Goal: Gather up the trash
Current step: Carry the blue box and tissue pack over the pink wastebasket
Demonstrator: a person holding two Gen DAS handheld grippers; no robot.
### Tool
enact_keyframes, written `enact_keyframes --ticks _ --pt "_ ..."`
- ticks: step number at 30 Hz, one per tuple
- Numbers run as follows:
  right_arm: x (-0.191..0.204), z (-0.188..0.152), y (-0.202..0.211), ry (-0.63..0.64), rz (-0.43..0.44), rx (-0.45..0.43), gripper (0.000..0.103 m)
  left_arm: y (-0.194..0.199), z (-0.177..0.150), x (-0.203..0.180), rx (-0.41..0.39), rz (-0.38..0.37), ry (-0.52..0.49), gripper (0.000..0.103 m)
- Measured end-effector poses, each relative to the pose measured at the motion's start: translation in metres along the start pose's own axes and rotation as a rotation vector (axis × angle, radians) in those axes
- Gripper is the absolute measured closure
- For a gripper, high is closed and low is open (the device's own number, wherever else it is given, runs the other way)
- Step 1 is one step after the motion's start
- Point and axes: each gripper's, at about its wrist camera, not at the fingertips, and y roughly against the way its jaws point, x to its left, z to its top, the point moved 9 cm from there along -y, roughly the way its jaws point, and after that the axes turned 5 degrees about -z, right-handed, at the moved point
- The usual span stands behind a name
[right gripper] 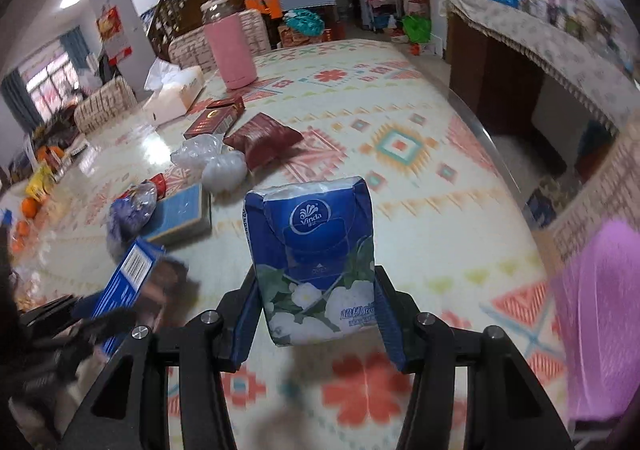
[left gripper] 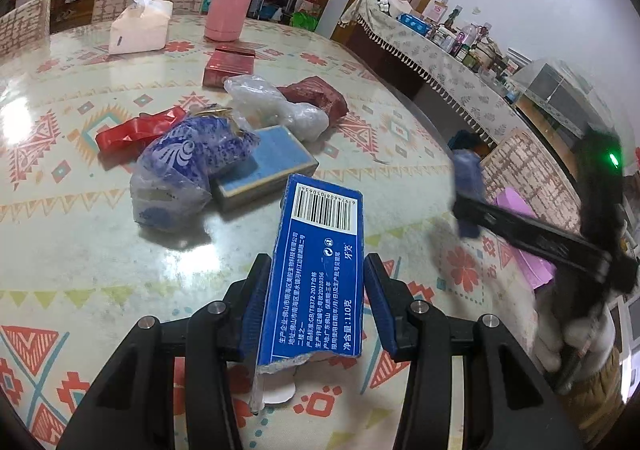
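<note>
Your left gripper [left gripper: 318, 302] pinched the long blue cardboard toothpaste box [left gripper: 316, 274] between its fingers, held above the patterned counter [left gripper: 100, 250]. Your right gripper [right gripper: 316, 314] pinched the blue Vinda tissue pack [right gripper: 316, 262], also clear of the counter, beside a purple bag [right gripper: 600, 322].

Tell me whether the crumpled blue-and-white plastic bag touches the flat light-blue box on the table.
Touching. In the left wrist view the crumpled blue-and-white plastic bag lies over the near corner of the flat light-blue box, with no gap between them.
</note>
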Motion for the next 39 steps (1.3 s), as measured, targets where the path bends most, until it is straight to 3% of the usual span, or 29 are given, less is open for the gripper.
enact_keyframes --ticks 6,15,23,39 --pt "-0.024 -0.031 0.037 -0.078 0.027 -0.019 0.046 0.001 0.000 0.000 -0.011 0.007 -0.006 0.057" --pt "-0.064 -0.066 0.093 -0.138 -0.014 -0.095 0.046 -0.004 -0.003 -0.003 -0.008 0.049 -0.044 0.057" --pt "-0.096 -0.085 0.114 -0.192 -0.009 -0.120 0.046 -0.004 -0.008 -0.016 0.006 0.102 -0.072 0.057" --pt "-0.156 -0.100 0.142 -0.276 -0.023 -0.196 0.046 0.005 0.001 -0.133 0.015 -0.026 -0.178 0.057"
